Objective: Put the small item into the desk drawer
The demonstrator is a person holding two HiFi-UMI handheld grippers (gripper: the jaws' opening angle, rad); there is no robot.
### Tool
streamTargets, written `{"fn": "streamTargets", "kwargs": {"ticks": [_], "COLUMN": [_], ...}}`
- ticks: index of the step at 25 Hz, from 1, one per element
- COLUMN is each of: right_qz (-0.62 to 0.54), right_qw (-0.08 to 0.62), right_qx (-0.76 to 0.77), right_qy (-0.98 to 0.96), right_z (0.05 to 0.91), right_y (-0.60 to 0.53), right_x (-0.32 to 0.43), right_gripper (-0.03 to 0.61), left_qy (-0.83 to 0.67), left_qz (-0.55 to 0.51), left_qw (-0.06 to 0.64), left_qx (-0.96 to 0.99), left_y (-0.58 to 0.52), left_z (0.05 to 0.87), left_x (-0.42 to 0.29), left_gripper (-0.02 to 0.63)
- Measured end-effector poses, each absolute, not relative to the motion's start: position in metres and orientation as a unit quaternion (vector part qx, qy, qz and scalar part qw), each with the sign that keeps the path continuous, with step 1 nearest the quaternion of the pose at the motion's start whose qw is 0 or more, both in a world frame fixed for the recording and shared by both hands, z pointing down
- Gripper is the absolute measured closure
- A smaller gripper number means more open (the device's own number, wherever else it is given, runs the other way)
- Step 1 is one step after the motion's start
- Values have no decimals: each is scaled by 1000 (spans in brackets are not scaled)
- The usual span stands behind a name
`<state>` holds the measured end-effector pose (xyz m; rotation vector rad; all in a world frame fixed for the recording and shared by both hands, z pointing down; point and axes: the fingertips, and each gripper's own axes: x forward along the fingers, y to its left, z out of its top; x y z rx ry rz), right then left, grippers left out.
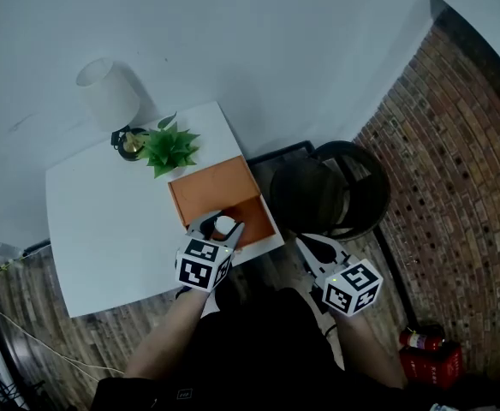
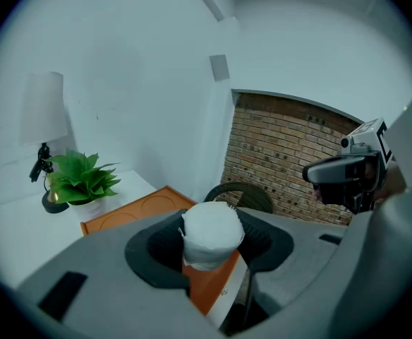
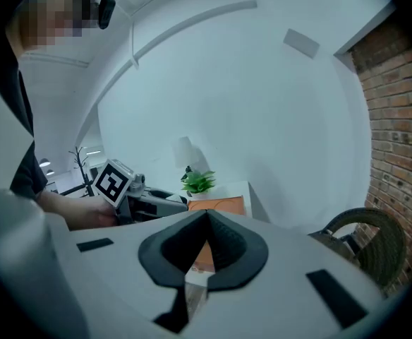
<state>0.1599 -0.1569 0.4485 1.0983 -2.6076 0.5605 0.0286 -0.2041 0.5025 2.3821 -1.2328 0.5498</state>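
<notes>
1. While poised over the open drawer (image 1: 258, 219), grips the item (image 2: 209, 232) in the left gripper (image 1: 223, 227): jaws set wide, pads pressed on either side of that white, rounded lump.
2. Carries the item clear of the drawer floor, above the orange inside, not yet set down.
3. Holds the right gripper (image 1: 304, 242) off the desk's (image 1: 104, 229) right edge, beside the near right corner and well apart from the item; jaws closed tip to tip, nothing between them.
4. Shows the drawer pulled out at the near right corner, from under an orange top (image 1: 211, 187) marked with two faint circles.
5. Places the plant (image 1: 171, 148) just behind that orange top, near the far edge, green leaves spread.
6. Sets the lamp (image 1: 109, 92) just left of the plant, dark base close to the leaves, white shade leaning toward the far left corner.
7. Leaves a dark round chair (image 1: 336, 191) on the floor off the right edge, with a brick wall (image 1: 455, 161) beyond it.
</notes>
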Motion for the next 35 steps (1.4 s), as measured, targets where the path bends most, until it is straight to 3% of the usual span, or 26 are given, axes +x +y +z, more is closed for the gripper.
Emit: {"fn": "streamTargets", "kwargs": {"ticks": [12, 35], "right_qz": [199, 294], "right_qw": [131, 163], "right_qx": [359, 340], "right_qy": [-902, -878], "right_z": [458, 554], "right_y": [-169, -171], "right_x": [151, 170], "right_gripper": [574, 574], "left_qy": [-415, -365], "left_qz": [213, 272], "left_qw": [212, 257], "left_qx": [859, 853], "left_y": [-214, -234], "left_z": [528, 614], "left_x": [55, 88], "left_gripper": [414, 414]}}
